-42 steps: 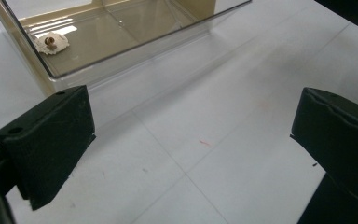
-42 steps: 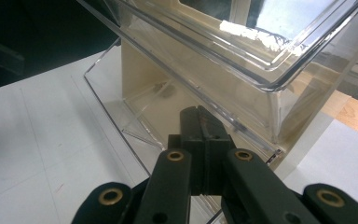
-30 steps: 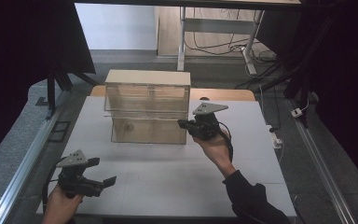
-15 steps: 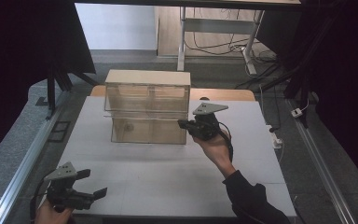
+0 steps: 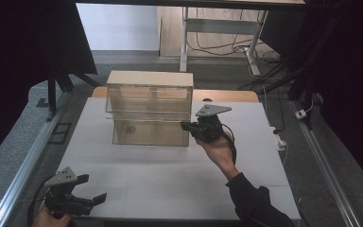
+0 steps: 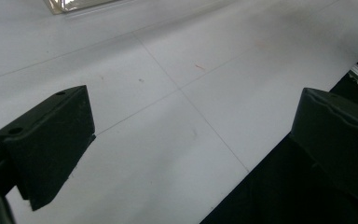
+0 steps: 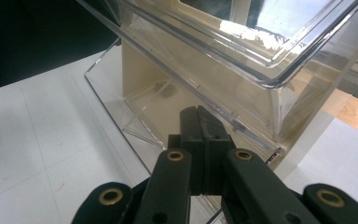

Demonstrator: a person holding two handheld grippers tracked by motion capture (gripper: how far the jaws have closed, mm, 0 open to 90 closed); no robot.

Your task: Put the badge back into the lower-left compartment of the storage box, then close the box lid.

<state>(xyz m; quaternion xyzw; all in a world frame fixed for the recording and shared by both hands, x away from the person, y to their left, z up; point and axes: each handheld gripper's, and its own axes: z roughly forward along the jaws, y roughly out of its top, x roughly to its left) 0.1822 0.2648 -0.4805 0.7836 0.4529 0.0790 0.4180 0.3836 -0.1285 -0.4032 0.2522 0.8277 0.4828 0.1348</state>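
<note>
On the white surface (image 5: pixel 179 175), toward its far middle, stands a clear plastic drawer unit (image 5: pixel 149 108) with a cream top and back. Its lower drawer (image 5: pixel 149 132) sits pulled out toward the person, farther forward than the upper drawers. At that drawer's front right corner, the right hand-held gripper (image 5: pixel 185 126) has its jaws pressed together; the right gripper view shows the two black fingers (image 7: pixel 200 135) meeting on or just at the thin clear front wall (image 7: pixel 121 126), though the wall between them cannot be made out. Near the surface's front left corner, well apart from the unit, the left hand-held gripper (image 5: pixel 94 198) hovers low with jaws spread wide, nothing between them.
</note>
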